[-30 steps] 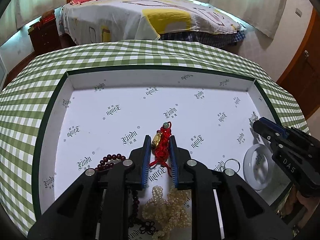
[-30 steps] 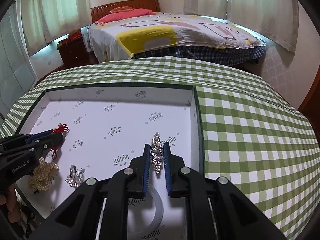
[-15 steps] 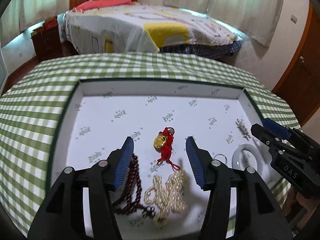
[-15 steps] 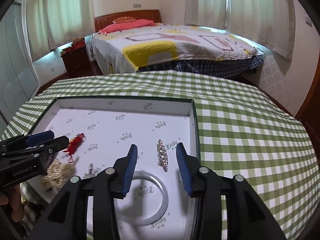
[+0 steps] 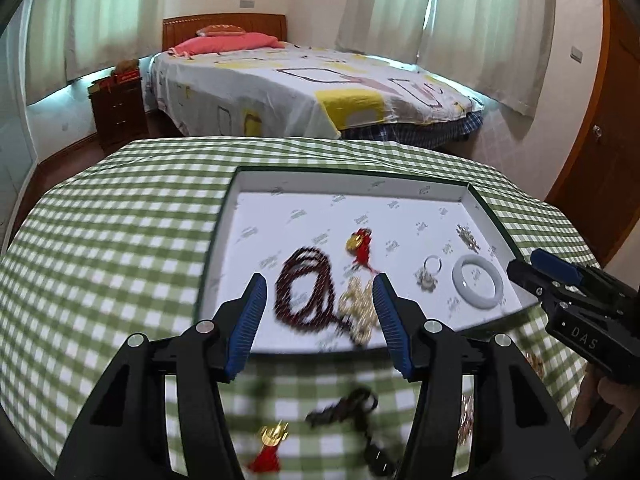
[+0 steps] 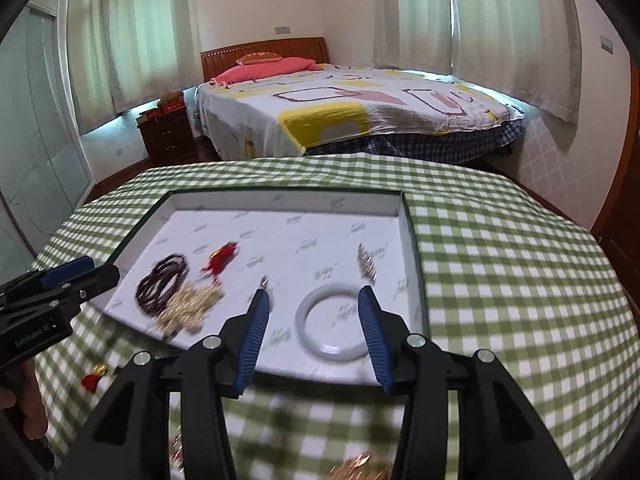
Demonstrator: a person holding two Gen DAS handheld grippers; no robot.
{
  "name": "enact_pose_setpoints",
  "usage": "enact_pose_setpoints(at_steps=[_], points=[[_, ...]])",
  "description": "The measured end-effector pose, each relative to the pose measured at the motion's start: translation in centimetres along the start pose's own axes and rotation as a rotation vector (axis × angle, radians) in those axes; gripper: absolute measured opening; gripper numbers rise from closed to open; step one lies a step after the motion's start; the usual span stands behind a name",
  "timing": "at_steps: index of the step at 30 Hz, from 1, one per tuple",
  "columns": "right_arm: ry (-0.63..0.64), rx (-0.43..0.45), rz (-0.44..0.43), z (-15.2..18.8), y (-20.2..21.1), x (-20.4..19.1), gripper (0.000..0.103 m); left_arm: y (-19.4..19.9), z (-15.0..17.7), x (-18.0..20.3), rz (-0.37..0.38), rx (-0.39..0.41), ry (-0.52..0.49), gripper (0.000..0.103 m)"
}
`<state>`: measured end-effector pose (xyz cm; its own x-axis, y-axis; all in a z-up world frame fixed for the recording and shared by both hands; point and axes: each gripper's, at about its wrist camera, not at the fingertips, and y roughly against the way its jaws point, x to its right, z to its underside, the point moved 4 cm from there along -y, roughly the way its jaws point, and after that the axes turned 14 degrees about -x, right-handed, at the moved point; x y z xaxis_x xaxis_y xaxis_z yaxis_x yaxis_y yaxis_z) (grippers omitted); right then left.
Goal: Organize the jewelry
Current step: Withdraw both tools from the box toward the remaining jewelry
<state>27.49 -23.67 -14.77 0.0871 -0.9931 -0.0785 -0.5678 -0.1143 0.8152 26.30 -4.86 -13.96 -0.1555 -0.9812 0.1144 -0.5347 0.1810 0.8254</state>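
Left gripper (image 5: 318, 312), spread and empty, stands nearer the red-tasselled gold charm (image 5: 269, 446) lying loose on the green checked tablecloth (image 5: 120, 248), short of the white tray (image 5: 352, 184). Right gripper (image 6: 314, 320) is opening, empty.

Both grippers: left gripper (image 5: 318, 312) & right gripper (image 6: 314, 322) w/ black angular arms, blue ribbed pads, silver screws; white "DAS" lettering on right's side.
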Motion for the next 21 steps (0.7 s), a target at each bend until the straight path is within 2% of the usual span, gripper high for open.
enact_pose_setpoints(at_steps=[5, 13, 21], points=[[0.006, -0.018, -0.022, 2.2, 0.4, -1.3, 0.046, 1.4, 2.4, -0.8, -0.030, 0.017, -0.003, 0.054], [0.019, -0.045, -0.044, 5.1, 0.5, -2.8, 0.046, 2.2, 5.4, -2.1, -0.065, 0.000, 0.005, 0.054], [0.039, -0.080, -0.062, 6.8, -0.2, -4.3, 0.046, 3.0, 8.0, -3.7, -0.103, -0.018, 0.025, 0.054]])
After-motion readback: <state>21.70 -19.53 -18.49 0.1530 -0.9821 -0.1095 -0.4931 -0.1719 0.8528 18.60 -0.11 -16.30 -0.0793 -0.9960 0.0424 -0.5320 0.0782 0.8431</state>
